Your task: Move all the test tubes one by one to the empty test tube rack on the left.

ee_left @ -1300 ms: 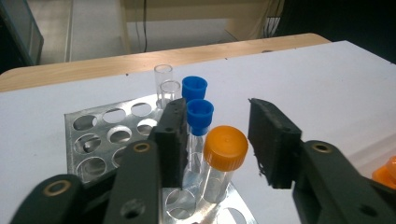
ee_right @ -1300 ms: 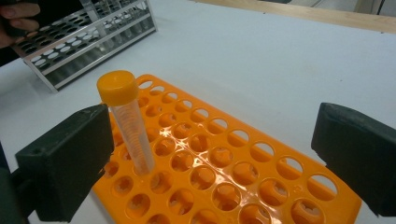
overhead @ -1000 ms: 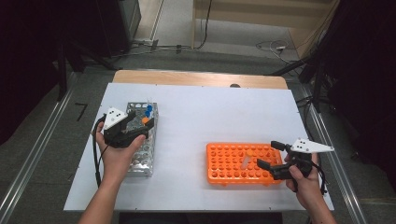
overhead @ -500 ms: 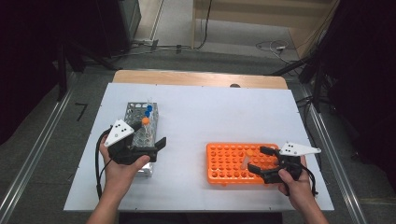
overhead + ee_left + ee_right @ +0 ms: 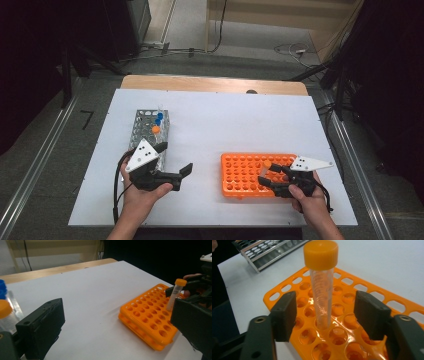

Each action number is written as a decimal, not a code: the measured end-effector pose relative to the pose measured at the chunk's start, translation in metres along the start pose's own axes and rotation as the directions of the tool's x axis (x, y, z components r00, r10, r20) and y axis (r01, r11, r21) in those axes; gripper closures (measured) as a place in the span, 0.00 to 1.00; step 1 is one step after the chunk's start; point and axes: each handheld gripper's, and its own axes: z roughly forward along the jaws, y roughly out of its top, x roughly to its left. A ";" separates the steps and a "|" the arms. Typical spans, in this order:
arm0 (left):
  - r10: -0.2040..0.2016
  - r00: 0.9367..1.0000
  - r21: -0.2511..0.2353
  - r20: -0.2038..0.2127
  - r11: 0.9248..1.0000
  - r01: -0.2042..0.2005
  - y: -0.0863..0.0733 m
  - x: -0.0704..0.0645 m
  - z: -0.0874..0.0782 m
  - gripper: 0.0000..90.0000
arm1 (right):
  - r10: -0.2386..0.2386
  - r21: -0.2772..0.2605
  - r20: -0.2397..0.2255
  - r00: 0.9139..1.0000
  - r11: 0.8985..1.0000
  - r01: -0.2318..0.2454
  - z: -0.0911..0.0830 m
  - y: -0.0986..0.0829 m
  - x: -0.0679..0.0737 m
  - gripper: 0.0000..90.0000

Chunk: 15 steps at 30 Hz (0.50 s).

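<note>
Right tongs (image 5: 324, 315) gape, jaws flanking your clear orange-capped plastic tube (image 5: 322, 290), upright in the orange plastic rack (image 5: 240, 175) near the bench's front edge; left tongs (image 5: 175, 175) open, empty

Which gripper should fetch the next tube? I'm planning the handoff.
Left. The left gripper is open beside the metal rack holding capped tubes; the right gripper stands open at the orange rack.
</note>
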 end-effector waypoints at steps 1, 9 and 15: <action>0.000 1.000 0.004 0.004 1.000 0.000 -0.001 -0.002 0.002 0.00 | 0.000 0.004 0.002 1.000 1.000 0.000 0.001 -0.001 0.000 0.45; 0.010 0.999 0.033 0.042 0.999 -0.011 -0.005 -0.015 0.015 0.00 | -0.037 0.035 0.011 0.999 0.999 0.036 0.012 -0.003 0.005 0.74; 0.020 0.997 0.041 0.076 0.999 -0.023 -0.005 -0.024 0.021 0.01 | -0.065 0.029 0.036 0.997 0.998 0.064 0.010 0.001 0.008 0.79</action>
